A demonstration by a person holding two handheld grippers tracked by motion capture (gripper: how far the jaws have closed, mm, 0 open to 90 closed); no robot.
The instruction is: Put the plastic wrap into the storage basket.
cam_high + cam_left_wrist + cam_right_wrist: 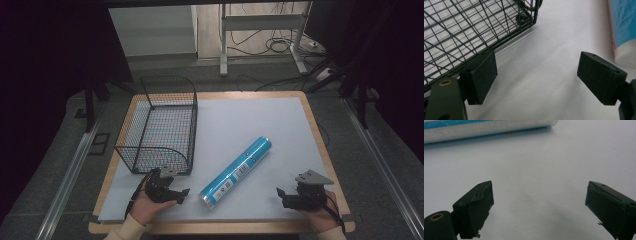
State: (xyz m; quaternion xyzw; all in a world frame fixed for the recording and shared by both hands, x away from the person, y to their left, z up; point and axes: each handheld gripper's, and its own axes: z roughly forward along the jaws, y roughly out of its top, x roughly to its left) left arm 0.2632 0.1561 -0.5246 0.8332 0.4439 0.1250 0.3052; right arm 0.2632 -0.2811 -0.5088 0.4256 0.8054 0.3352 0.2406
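A wooden-edged desk (314, 131) topped with a pale grey mat (260, 125) stands on dark grey carpet (65, 150). Metal rails (67, 175) run along the floor on both sides. Beyond it, a white metal table frame (260, 22) stands among loose black cables (280, 45). Dark curtains (45, 50) flank the dim room.

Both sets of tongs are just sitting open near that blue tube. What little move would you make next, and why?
Probably bring the left tongs a little toward the near end of the blue tube and close on it. They are open with nothing between them, the tube lies loose on the white mat close beside them, and the wire basket, with nothing in it, looks a likely place for the tube.
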